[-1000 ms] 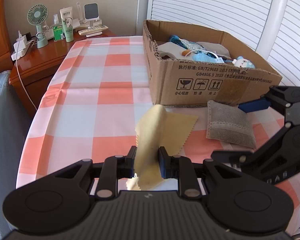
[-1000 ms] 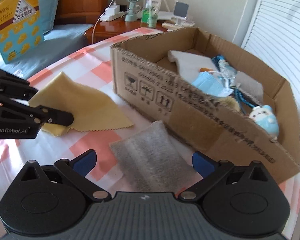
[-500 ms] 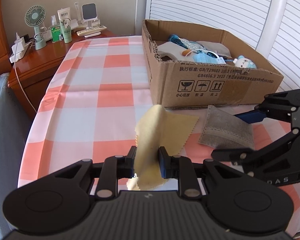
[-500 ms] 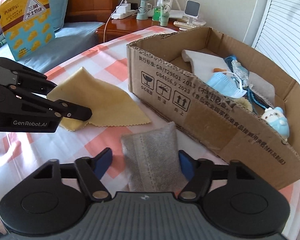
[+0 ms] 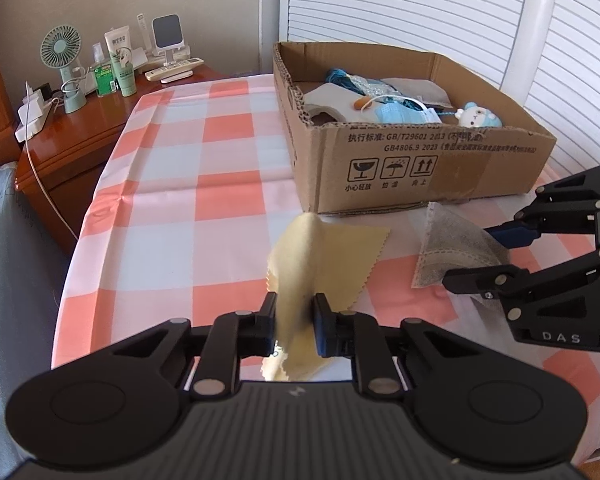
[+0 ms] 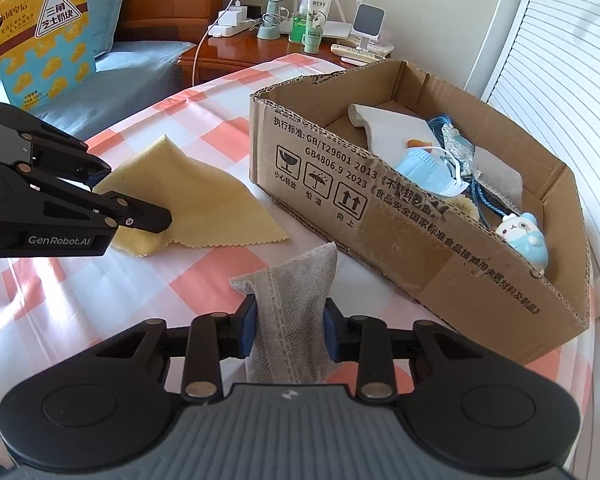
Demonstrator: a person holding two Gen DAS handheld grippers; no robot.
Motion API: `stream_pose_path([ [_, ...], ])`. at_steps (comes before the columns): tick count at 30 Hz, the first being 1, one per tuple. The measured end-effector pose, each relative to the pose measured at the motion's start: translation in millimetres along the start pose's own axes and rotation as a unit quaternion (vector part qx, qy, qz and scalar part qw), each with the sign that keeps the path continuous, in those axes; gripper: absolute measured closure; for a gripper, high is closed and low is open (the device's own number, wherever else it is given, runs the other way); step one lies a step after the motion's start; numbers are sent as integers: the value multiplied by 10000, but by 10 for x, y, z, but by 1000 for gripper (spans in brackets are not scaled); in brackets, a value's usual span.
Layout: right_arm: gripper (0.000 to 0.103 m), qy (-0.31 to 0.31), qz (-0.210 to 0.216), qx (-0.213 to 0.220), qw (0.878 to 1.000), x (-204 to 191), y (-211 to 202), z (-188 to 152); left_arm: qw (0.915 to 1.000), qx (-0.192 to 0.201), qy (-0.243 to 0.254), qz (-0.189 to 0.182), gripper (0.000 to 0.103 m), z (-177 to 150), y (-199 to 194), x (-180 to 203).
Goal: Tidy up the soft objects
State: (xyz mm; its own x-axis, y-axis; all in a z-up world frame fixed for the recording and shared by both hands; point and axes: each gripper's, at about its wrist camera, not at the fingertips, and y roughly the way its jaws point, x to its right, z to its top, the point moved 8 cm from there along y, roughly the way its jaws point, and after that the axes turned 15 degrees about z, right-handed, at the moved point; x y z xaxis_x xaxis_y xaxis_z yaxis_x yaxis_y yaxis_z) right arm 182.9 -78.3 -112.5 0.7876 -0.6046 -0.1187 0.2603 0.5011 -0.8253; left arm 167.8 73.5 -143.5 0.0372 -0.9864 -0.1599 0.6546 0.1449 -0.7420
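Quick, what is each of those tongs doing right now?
Left tongs: closing on the yellow cloth, which they hold.
Right tongs: closing on the grey pouch, pads already squeezing it.

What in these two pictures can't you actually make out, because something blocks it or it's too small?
- Left wrist view: the near end of the grey pouch is hidden behind the right tool.
- Right wrist view: part of the yellow cloth lies under the left tool.
- Both views: the cardboard box wall hides its floor.
- Bottle labels on the side table are too small to read.

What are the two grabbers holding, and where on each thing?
Left gripper pinches the yellow cloth near its edge; right gripper, closing, squeezes the grey pouch across its middle.
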Motion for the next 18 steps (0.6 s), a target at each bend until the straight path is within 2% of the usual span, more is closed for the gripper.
stream_pose_path([
  [18, 67, -145, -202, 66, 9997, -68, -456, -2, 9985, 219, 473, -195, 89, 146, -307, -7],
])
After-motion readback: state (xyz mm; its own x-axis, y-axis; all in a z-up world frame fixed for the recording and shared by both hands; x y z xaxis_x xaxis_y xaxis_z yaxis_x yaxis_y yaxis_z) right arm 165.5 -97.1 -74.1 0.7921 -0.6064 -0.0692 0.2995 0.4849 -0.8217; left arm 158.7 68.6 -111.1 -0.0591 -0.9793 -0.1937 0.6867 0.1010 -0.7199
